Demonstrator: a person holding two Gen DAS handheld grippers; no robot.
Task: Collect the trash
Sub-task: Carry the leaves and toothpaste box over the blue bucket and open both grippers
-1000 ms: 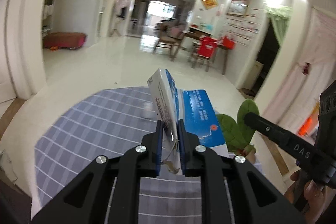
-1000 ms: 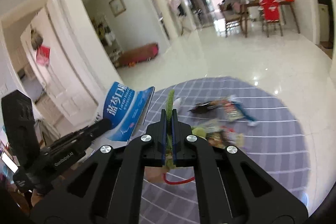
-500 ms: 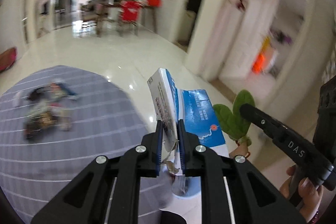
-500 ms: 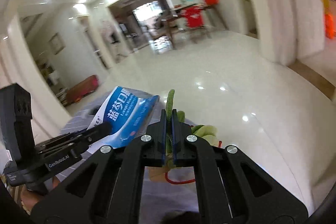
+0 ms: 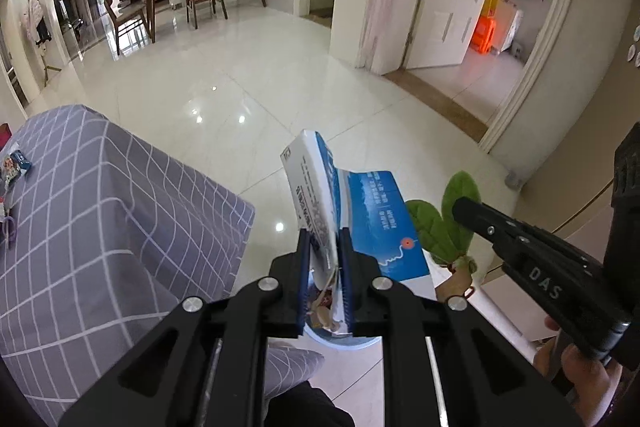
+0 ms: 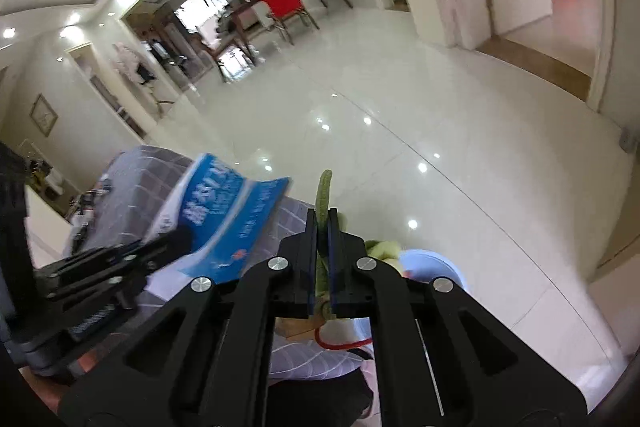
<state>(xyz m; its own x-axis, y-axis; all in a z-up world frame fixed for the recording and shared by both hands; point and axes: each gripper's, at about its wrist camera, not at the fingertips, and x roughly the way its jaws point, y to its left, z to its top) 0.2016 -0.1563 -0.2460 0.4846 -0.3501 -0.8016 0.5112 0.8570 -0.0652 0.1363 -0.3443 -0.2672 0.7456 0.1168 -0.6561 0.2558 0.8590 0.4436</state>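
Note:
My left gripper (image 5: 324,259) is shut on a blue and white plastic pack (image 5: 360,215), which sticks up and to the right of the jaws. Under it shows the rim of a pale blue bin (image 5: 340,342). From the right my right gripper (image 5: 460,207) comes in, carrying a green leaf toy (image 5: 438,227). In the right wrist view the right gripper (image 6: 323,223) has its jaws opening, with the green leaf toy (image 6: 323,187) still upright between the pads. The pale blue bin (image 6: 434,267) lies just beyond and below. The blue pack (image 6: 228,211) hangs at the left.
A table under a grey checked cloth (image 5: 100,211) stands at the left, with several wrappers (image 5: 16,163) at its far side. Glossy white floor tiles (image 5: 260,87) stretch ahead to a dining table and chairs. A person's hand (image 5: 568,363) holds the right tool.
Both views have swung off the table top to the floor beside it and sunk lower. The pale blue bin has come into view beneath both grippers. The right jaws stand slightly wider.

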